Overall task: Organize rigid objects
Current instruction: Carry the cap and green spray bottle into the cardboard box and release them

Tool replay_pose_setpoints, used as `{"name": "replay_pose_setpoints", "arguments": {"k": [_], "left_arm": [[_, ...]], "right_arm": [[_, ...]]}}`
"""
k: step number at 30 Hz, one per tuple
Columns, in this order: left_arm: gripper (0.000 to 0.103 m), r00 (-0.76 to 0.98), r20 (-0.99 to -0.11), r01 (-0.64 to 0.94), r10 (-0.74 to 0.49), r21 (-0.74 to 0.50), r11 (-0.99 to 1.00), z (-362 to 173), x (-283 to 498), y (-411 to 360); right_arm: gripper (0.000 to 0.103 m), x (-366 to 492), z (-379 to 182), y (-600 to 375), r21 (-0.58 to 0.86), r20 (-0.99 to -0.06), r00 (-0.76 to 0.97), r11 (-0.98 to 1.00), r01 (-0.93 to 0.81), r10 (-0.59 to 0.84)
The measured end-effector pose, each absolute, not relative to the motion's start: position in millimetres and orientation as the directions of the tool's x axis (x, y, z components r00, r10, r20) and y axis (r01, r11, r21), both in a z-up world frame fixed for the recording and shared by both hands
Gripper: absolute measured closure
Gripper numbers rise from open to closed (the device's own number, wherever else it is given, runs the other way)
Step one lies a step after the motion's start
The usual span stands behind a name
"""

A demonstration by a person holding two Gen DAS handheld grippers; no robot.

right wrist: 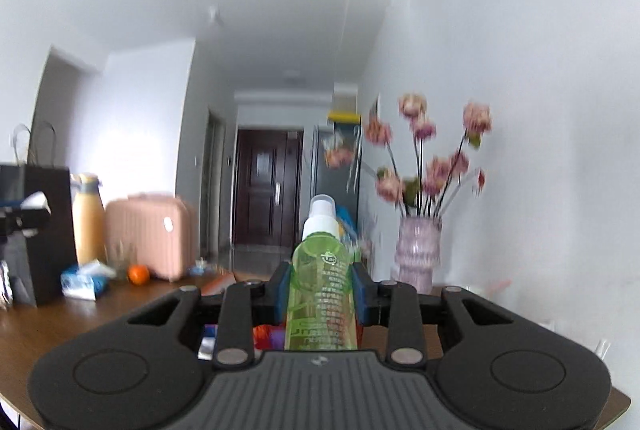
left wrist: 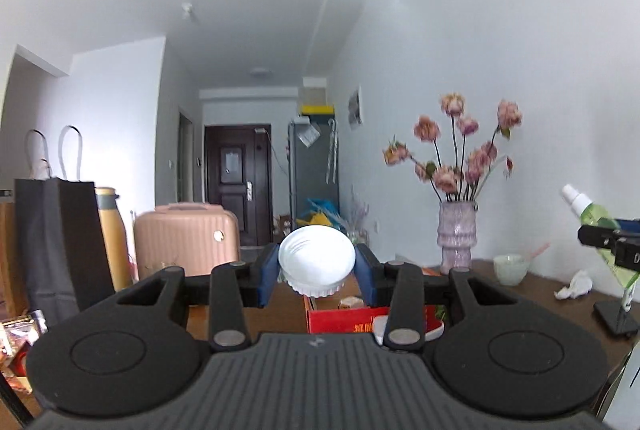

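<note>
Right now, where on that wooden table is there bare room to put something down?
Bare wood shows in front of the tissue pack and orange, toward the near edge. It is crowded by the vase, small cup and crumpled tissue, and around the red box.

A brown wooden bench carries a purple vase of pink flowers, a small pale bowl, a crumpled tissue and a red box. Farther left lie an orange, a tissue pack and a dark paper bag.
</note>
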State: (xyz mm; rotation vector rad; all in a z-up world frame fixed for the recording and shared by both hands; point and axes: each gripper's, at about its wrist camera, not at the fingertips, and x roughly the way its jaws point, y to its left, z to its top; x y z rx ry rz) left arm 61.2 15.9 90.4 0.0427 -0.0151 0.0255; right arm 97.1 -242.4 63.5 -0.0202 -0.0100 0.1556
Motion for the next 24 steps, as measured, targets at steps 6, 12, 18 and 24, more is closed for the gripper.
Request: {"name": "replay_pose_setpoints", "arguments": {"k": [6,12,18,24], "left_arm": [[0.062,0.995,0.099,-0.031,0.025,0.054,0.998,106.4,20.5,11.0],[0.063,0.985,0.17,-0.046,0.037,0.05,0.998,120.4,10.2,9.3],[0.063,0.981,0.19,-0.039,0.026,0.069,0.997,129.7,14.6,7.3],[0.062,0.955,0.294,-0.065,0.036,0.091,0.994,162.8,34.1,0.6]], "right_arm": [[0.073,41.7,84.6,-241.1,0.021,0.135,0.982,0.991,-0.134,0.13],[0.073,21.1,101.7,-238.8,0.019,0.254,0.961,0.993,-0.118,0.11],[0.073,22.3,106.2,-237.4,0.003,0.267,0.955,0.991,-0.132,0.126],[0.073,44.2,127.2,-240.4,-0.007,0.334,0.933,0.99,-0.141,0.135]]}}
